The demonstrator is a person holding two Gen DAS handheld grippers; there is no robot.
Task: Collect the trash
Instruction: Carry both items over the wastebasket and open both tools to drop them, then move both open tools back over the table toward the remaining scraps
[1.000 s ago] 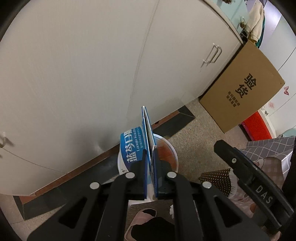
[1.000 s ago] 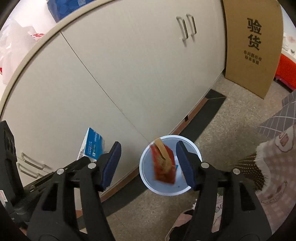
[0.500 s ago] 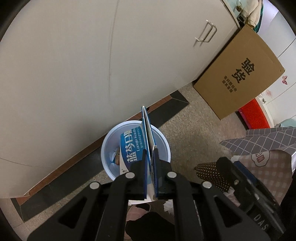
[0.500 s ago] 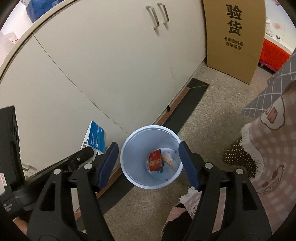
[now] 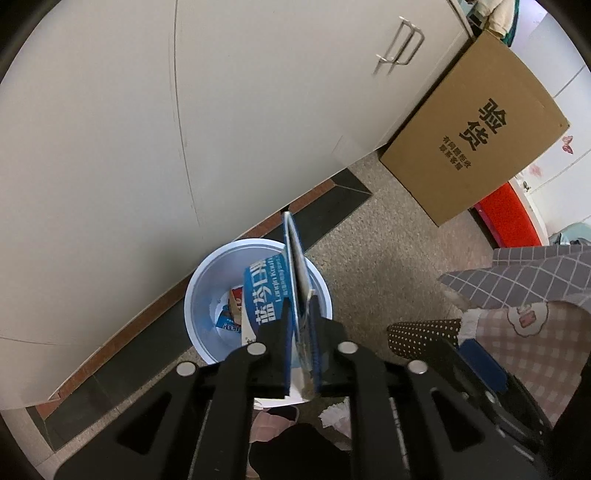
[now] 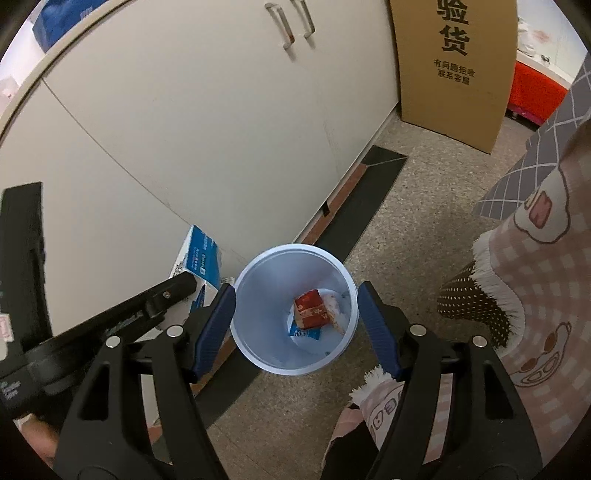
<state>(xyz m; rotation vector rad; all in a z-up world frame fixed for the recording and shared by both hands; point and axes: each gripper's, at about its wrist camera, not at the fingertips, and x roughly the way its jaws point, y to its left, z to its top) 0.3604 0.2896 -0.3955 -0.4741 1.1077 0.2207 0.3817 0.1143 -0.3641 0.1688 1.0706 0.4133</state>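
Note:
My left gripper [image 5: 300,325] is shut on a flat blue and white carton [image 5: 271,291] and holds it upright over the white round bin [image 5: 199,291] on the floor. The carton [image 6: 201,258] and the left gripper's arm show left of the bin [image 6: 258,354] in the right wrist view. My right gripper [image 6: 295,317] is open and empty above the bin, one finger at each side of its rim. A red wrapper [image 6: 312,308], a blue packet [image 6: 304,332] and a pale scrap lie at the bin's bottom.
Beige cabinet doors [image 6: 184,110] with metal handles [image 6: 291,22] rise behind the bin. A brown cardboard box [image 5: 476,129] leans at the cabinet's end, a red object [image 5: 509,214] beyond it. The person's patterned clothing [image 6: 535,277] is at the right. Speckled floor [image 6: 406,221] lies between.
The trash dropped from between my right gripper's fingers into the bin and settled at its bottom. My left gripper moved the carton from beside the bin to over its opening.

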